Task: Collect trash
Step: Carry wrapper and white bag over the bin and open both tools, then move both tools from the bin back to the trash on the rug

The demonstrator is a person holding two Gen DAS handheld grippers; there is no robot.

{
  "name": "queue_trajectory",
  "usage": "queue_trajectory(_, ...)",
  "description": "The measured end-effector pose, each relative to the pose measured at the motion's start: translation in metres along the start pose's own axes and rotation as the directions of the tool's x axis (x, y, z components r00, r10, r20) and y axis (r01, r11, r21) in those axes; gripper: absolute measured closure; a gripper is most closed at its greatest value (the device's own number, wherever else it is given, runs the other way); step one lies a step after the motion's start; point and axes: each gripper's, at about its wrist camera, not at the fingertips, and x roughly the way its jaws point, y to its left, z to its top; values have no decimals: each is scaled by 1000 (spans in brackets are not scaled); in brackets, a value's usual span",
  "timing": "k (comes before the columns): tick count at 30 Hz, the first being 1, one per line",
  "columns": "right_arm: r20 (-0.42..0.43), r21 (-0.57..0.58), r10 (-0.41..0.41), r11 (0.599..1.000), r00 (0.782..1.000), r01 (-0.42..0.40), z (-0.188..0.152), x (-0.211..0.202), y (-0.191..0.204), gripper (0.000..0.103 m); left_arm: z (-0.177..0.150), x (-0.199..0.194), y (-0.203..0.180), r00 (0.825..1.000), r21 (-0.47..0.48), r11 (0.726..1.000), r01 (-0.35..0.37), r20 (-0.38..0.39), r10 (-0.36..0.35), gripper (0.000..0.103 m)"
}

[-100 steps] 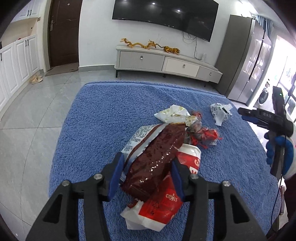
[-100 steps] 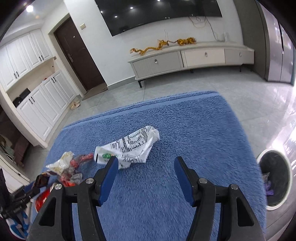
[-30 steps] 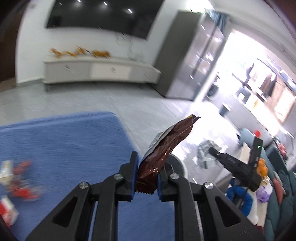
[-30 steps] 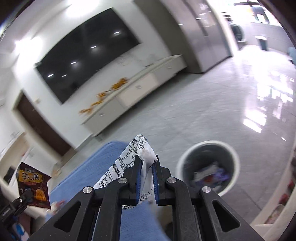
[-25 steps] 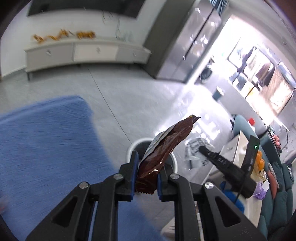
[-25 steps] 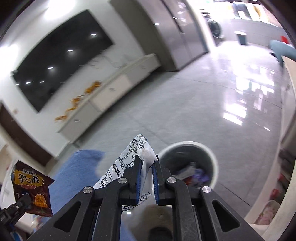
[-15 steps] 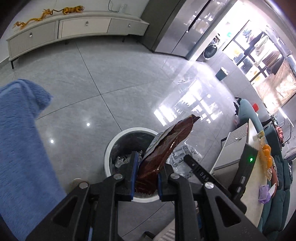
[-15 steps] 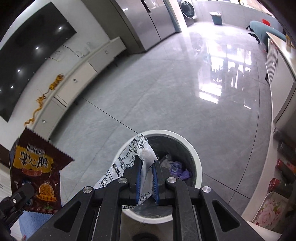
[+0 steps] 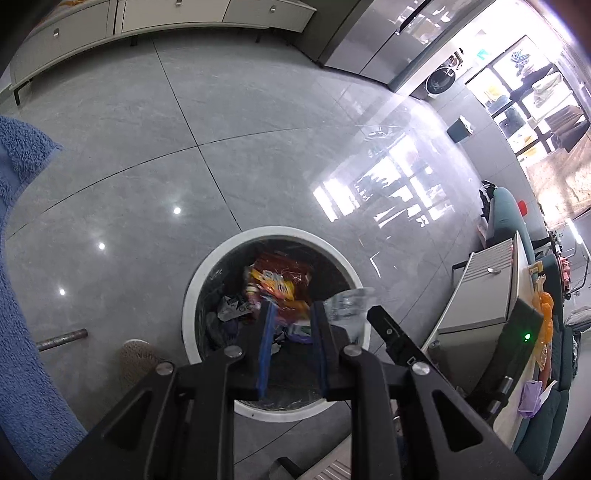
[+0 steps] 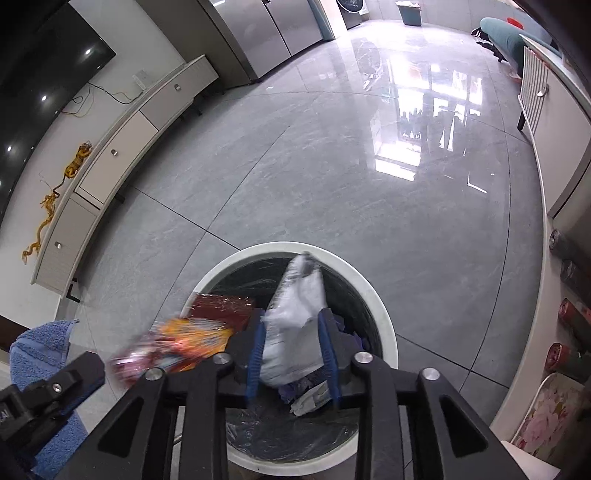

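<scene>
Round trash bin [image 9: 192,295] with a thick white rim and black crinkly liner sits on the floor directly below and ahead of both grippers, holding loose crumpled wrappers. Red-orange snack bag [image 9: 279,282], glossy foil and motion-blurred, is just past the left gripper [image 9: 291,325] fingertips, over the bin opening and apart from the pads. Left gripper jaws stand parted with a clear gap, gripping nothing; blue pads [image 9: 266,343] line the black fingers. In the right wrist view the same snack bag [image 10: 192,332] shows as a blurred streak at the bin's [image 10: 384,332] left rim, near the other gripper's black body low left. White printed wrapper [image 10: 295,325], thin crumpled plastic with a dark-printed tip, lies between the right gripper [image 10: 291,339] fingers and reaches ahead past their tips over the bin; whether it touches the pads cannot be told from blur. Right jaws are partly open, gap wider than a pinch. In the left wrist view the wrapper [image 9: 347,306] is a pale translucent smear at the bin's right rim, beside the right gripper's black finger. Outward: glossy grey tile floor [image 9: 258,147] with bright reflections, fuzzy blue cloth [image 9: 22,332] at far left, a long white low cabinet [image 10: 122,147] ahead-left, steel-fronted fridge [image 10: 266,33] far ahead.
</scene>
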Motion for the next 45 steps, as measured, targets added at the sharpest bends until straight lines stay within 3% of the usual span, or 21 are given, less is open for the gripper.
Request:
queue_trajectory(5,17,-4,18,1000,1000,-18,3,-11,5,70,-7,-25,-5,999,10,1000,0,46,-1,84)
queue_trajectory(11,47,-16,72,997,996,-71,-3,-44,17,70,-24,-90,-6,987,18,1000,-25,157,22,84)
queue_trajectory(13,69,-45,105,994,992,-102,-7,-67,28,70,-37,-122,-6,977,24,999,-44,209,38,77)
queue_trajectory(14,79,-57,116,992,990,-112,-7,-75,31,70,-41,-133,-5,973,25,999,-49,226,42,63)
queue_trajectory(16,105,-101,166,983,980,-156,-12,-103,44,70,-57,-167,-2,955,25,997,-77,290,66,53)
queue_trajectory(21,151,-217,282,945,947,-247,-32,-167,70,70,-111,-249,19,911,34,992,-123,400,99,53)
queue_trajectory(28,133,-404,446,840,885,-362,-76,-247,119,70,-198,-343,75,852,9,979,-202,495,171,53)
queue_trajectory(31,106,-473,498,787,860,-397,-98,-272,138,70,-237,-379,110,818,-20,964,-264,526,235,53)
queue_trajectory(33,87,-517,523,751,848,-411,-113,-286,152,70,-266,-402,139,793,-45,947,-317,535,291,51)
queue_trajectory(39,0,-629,576,636,818,-448,-159,-306,197,70,-336,-439,233,740,-128,883,-451,499,450,42)
queue_trajectory(42,-60,-660,587,584,807,-473,-180,-301,222,70,-357,-444,270,727,-140,850,-507,461,509,40)
queue_trajectory(45,-130,-695,583,523,802,-493,-207,-293,250,70,-366,-443,296,729,-126,834,-537,429,534,40)
